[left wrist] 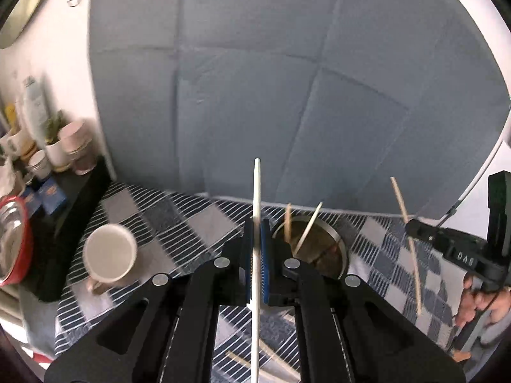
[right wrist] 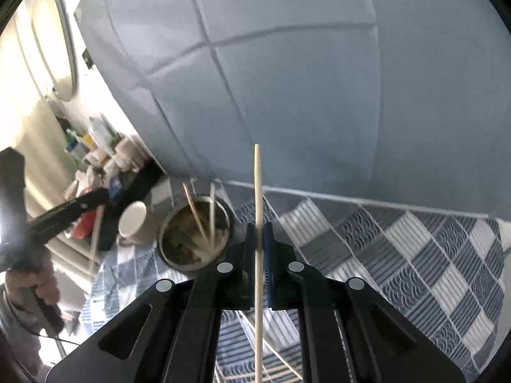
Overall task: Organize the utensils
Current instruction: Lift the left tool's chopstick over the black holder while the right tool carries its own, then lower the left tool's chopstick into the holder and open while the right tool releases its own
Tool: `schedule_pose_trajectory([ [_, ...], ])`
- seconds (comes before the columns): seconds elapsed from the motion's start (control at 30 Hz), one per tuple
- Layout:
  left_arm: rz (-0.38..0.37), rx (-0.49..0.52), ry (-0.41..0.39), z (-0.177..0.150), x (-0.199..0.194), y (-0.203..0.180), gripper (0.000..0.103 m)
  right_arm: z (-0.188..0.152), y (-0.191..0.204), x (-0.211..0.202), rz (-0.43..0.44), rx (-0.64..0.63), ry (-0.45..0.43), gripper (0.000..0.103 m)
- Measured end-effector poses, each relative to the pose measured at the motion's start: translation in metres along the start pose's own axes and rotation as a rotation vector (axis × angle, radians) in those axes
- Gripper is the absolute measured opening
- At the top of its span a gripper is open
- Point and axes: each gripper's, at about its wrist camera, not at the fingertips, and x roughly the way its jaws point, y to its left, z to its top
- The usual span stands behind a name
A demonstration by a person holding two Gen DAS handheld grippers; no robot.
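Pale wood: each gripper is clamping one chopstick. The left gripper (left wrist: 255, 255) is clenched on a whitish chopstick (left wrist: 256, 198) that is standing upright between its blue pads. The right gripper (right wrist: 259, 255) is gripping a tan chopstick (right wrist: 257, 191) the same way, with the stick's lower half running back under the jaws.

The target, a round metal holder (left wrist: 338, 239), is sitting on a blue and white checked cloth (right wrist: 415, 255), near the far edge where a grey padded wall (left wrist: 287, 79) is rising. Two sticks are already leaning inside it. The holder is lying just right of the left gripper and just left of the right gripper, so both are converging on it.

To do this well, I judge each stick should be tipped point down over the opening and lowered before release, one hand at a time, avoiding the leaning sticks. The second hand should be waiting clear.

An empty beige mug (left wrist: 110, 253) is standing to the holder's left, with a crowded dark shelf (left wrist: 76, 210) beyond it. More loose sticks are lying on the near cloth. Open room is lying to the right.
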Motion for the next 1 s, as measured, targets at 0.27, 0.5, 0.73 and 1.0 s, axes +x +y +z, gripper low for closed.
schedule_pose_trajectory([
  [0.27, -0.088, -0.009, -0.009, 0.031, 0.043, -0.025, 0.005, 0.040, 0.029, 0.020, 0.072, -0.035, -0.040, 0.005],
  [0.5, -0.138, -0.038, 0.001, 0.044, 0.073, -0.025, 0.005, 0.059, 0.048, 0.051, 0.163, -0.056, -0.119, 0.005],
  [0.73, -0.179, -0.065, -0.068, 0.051, 0.092, -0.023, 0.005, 0.062, 0.049, 0.084, 0.224, -0.028, -0.169, 0.005],
  [1.0, -0.195, -0.035, -0.119, 0.022, 0.107, -0.020, 0.005, 0.035, 0.042, 0.104, 0.266, -0.008, -0.156, 0.005],
])
